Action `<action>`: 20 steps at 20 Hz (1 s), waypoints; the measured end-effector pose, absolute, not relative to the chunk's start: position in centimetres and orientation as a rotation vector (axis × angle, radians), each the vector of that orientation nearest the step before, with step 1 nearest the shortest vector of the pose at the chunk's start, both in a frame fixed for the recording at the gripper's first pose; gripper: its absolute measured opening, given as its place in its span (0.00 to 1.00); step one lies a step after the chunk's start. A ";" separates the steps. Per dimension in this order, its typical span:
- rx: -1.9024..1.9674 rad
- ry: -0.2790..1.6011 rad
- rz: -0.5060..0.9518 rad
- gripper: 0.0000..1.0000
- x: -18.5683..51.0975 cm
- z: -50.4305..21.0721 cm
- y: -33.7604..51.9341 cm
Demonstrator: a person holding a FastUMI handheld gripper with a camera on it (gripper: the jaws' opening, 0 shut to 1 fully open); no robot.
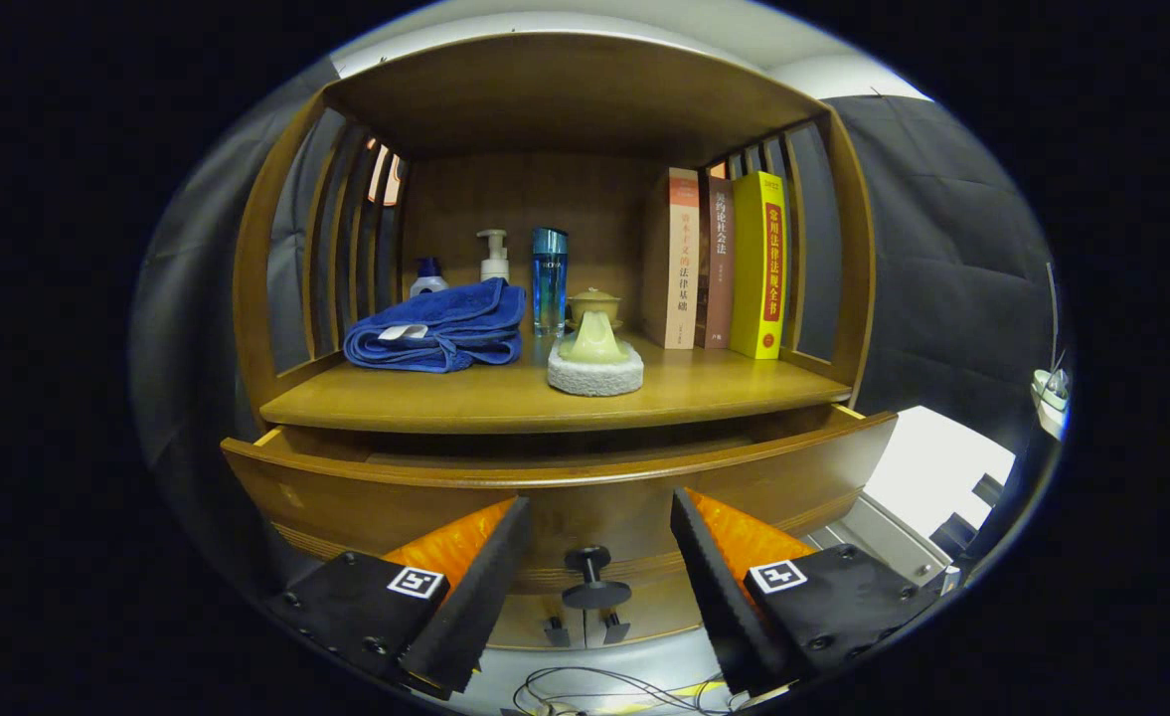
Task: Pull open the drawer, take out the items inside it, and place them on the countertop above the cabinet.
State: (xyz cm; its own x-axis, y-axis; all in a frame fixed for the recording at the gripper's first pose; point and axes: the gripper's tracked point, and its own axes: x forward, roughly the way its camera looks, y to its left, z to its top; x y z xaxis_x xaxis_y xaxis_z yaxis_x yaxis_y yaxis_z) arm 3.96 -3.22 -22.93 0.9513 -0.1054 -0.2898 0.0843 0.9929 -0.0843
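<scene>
The wooden drawer (425,487) under the countertop (505,403) stands pulled out a little; a dark gap shows behind its front panel and its inside is hidden. Its black knob (592,577) sits on the panel between my two fingers. My gripper (599,527) is open, fingers (485,577) spread on either side of the knob, touching nothing. On the countertop lie a folded blue towel (440,328) and a pale green dish brush on a white sponge pad (594,363).
At the back of the shelf stand a white pump bottle (493,257), a small blue-capped bottle (427,276), a tall blue bottle (549,278), a small lidded cup (594,301) and three upright books (724,264). Slatted wooden sides enclose the shelf. Cables lie on the floor below.
</scene>
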 end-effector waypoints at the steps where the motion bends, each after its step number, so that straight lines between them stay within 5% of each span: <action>1: -0.075 0.298 -0.096 0.96 4.6 -23.1 -3.2; 13: -0.050 0.341 -0.092 0.97 7.3 -24.9 -2.8; 20: -0.093 0.251 -0.042 0.97 7.4 -17.2 -1.4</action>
State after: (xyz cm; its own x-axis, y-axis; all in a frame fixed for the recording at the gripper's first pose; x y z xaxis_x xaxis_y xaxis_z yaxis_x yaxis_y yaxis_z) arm 7.37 -1.42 -17.18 0.9678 -0.0532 -0.2459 0.0300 0.9948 -0.0973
